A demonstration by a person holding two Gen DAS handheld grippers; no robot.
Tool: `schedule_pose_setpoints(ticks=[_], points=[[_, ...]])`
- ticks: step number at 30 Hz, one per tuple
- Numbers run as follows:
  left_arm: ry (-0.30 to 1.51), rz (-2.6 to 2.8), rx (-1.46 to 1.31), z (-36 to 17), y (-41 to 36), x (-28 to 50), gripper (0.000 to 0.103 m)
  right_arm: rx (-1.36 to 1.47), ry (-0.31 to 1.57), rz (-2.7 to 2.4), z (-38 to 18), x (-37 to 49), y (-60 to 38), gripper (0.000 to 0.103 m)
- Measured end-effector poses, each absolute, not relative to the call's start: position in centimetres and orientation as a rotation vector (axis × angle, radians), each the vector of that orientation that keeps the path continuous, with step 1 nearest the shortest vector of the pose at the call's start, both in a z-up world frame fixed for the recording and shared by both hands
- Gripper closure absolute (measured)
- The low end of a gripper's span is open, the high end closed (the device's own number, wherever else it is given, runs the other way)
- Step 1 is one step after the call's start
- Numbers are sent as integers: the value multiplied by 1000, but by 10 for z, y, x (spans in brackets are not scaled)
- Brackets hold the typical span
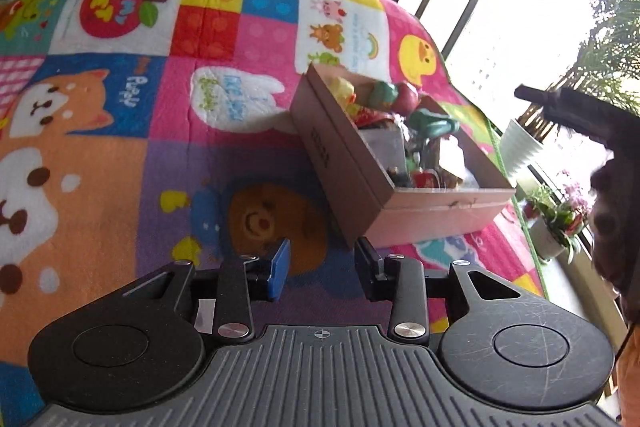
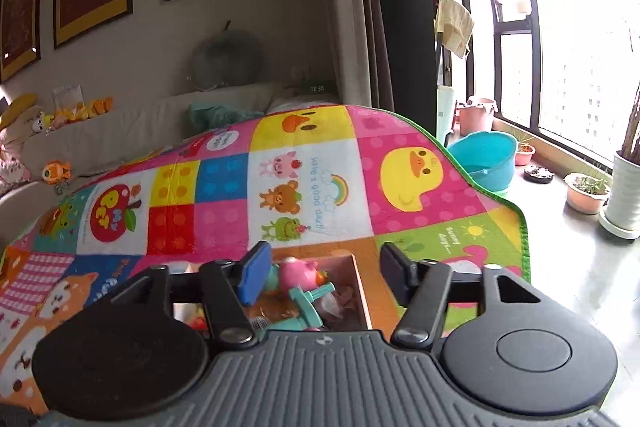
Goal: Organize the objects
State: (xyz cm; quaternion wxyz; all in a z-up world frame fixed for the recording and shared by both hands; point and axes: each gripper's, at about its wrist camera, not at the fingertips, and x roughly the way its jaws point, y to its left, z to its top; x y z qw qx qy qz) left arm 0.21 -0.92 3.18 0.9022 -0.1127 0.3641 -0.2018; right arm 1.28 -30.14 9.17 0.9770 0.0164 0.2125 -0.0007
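Note:
A pink cardboard box [image 1: 360,183] full of small toys sits on a colourful cartoon blanket [image 1: 120,107]. Inside it I see a teal toy [image 1: 434,123], a red one [image 1: 406,95] and a yellow one [image 1: 344,89]. My left gripper [image 1: 322,267] is open and empty, low over the blanket just in front of the box's near corner. My right gripper [image 2: 320,273] is open and empty, hovering above the same box [image 2: 360,291], where a pink pig toy [image 2: 302,273] and a teal toy [image 2: 308,301] lie. The right gripper also shows in the left wrist view as a dark shape [image 1: 592,119].
The blanket [image 2: 420,187] ends at a green hem on the right, above a tiled floor. A blue basin [image 2: 484,159], flower pots [image 2: 586,193] and a white planter [image 2: 626,195] stand by the window. A sofa with plush toys [image 2: 56,171] lies behind.

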Motion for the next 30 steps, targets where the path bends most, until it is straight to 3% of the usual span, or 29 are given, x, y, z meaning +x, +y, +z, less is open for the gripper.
schedule_pose_setpoints(ticks=[2, 6, 10, 13, 15, 17, 30], points=[[737, -406, -251, 41, -17, 18, 64, -65, 456, 24, 74, -6, -299, 17], [765, -391, -288, 51, -39, 58, 64, -303, 511, 85, 36, -33, -282, 17], [834, -304, -218, 45, -65, 86, 62, -342, 580, 117, 8, -31, -279, 17], [854, -242, -138, 37, -75, 92, 44, -264, 619, 97, -2, -16, -287, 17], [845, -208, -107, 35, -72, 91, 25, -229, 624, 104, -4, -10, -288, 26], [831, -181, -90, 35, -64, 91, 18, -217, 633, 123, -5, -6, -283, 27], [682, -12, -67, 23, 54, 149, 1, -312, 620, 165, -5, 62, -156, 28]])
